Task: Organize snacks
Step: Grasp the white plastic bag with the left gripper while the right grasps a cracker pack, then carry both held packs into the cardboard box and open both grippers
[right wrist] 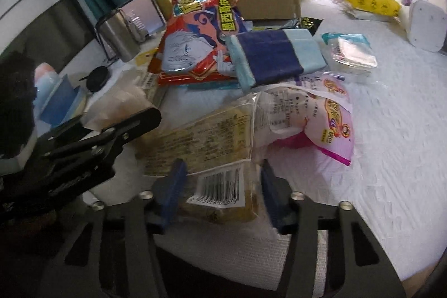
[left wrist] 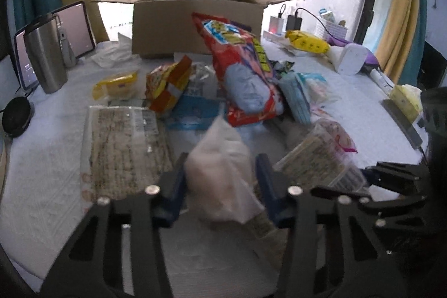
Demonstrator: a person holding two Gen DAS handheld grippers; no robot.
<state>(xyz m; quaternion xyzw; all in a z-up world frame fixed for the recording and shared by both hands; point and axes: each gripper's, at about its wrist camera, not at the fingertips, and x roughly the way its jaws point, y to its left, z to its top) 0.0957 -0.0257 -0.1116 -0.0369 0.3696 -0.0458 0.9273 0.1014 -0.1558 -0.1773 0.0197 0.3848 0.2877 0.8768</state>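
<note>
Snacks lie heaped on a white-covered worktop [right wrist: 391, 130] in front of an open cardboard box [left wrist: 195, 21]. The left gripper [left wrist: 220, 186] has its jaws closed narrowly on a pale, cloudy plastic pouch [left wrist: 220, 175], whose blurred body stands between the blue pads [left wrist: 174, 194] and touches both. The right gripper [right wrist: 220, 189] has its jaws pressed on the near end of a clear yellowish packet [right wrist: 206, 144], the barcode label sitting between the pads.

Behind the pouch a big red bag [left wrist: 243, 66] leans upright in the middle of the heap, with a blue-and-light-blue pack [right wrist: 273, 57] lying against its lower right side. A white-and-pink bag [right wrist: 321, 122] lies just beside the yellowish packet, to its right. A flat clear tray of bars [left wrist: 125, 147] lies left of the left gripper. At the worktop's left edge stand a steel tumbler [left wrist: 46, 57] and a tablet [left wrist: 78, 27]; a yellow packet [left wrist: 307, 42] lies far right near the window.
</note>
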